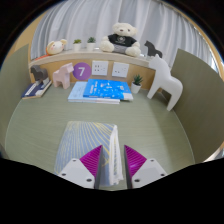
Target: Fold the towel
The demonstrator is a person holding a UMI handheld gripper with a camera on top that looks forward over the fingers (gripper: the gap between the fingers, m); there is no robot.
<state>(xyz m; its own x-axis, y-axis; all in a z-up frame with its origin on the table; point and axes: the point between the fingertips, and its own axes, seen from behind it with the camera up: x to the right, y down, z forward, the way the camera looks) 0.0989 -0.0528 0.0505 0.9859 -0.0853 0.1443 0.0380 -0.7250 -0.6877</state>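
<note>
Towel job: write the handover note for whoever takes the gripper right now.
Gripper: fingers nearly closed, an upright edge of the pale striped cloth towel standing between the magenta pads; whether both press it cannot be told.
Towel: flat on the grey table, just ahead of the fingers.
Beyond it: blue booklet, white wooden horse, white teddy bear on the shelf.
Done: edge lifted. Left: carry it over and finish the fold.

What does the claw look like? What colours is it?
The two-finger claw has pale grey, blocky fingers. Each finger wears a bright magenta pad on its inner face, shaped like a triangle. No cables or markings show.
</note>
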